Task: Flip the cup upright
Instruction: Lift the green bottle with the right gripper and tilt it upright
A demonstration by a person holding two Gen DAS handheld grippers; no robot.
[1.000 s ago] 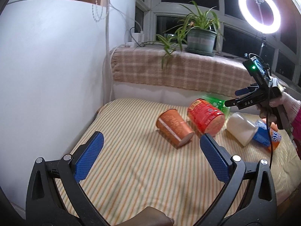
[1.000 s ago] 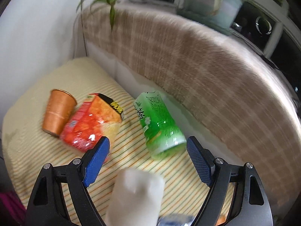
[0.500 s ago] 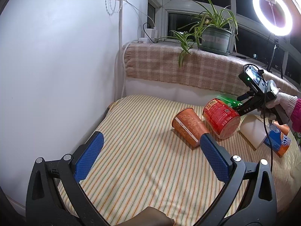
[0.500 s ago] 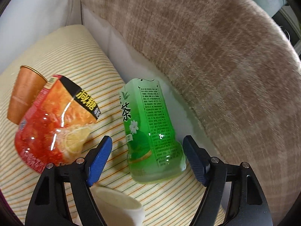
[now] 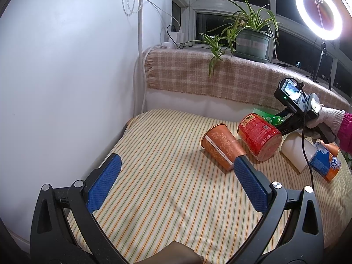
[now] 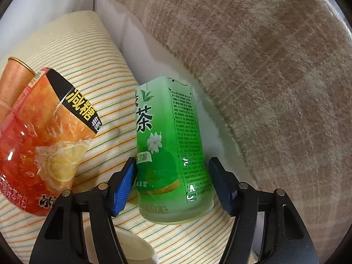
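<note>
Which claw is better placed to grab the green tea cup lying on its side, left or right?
Right. The right claw is open astride the green tea cup; the left claw hangs open, far from it, over the striped cushion.

Our right gripper [image 6: 171, 176] is now down around the green cup [image 6: 173, 154], which a second ago lay ahead of it; its blue pads [image 6: 124, 187] sit on either side of the cup's base end, the left one touching or nearly so. Our left gripper [image 5: 176, 176] has drawn back and leftward, so the orange cup [image 5: 222, 146] now lies farther ahead near its right pad.
</note>
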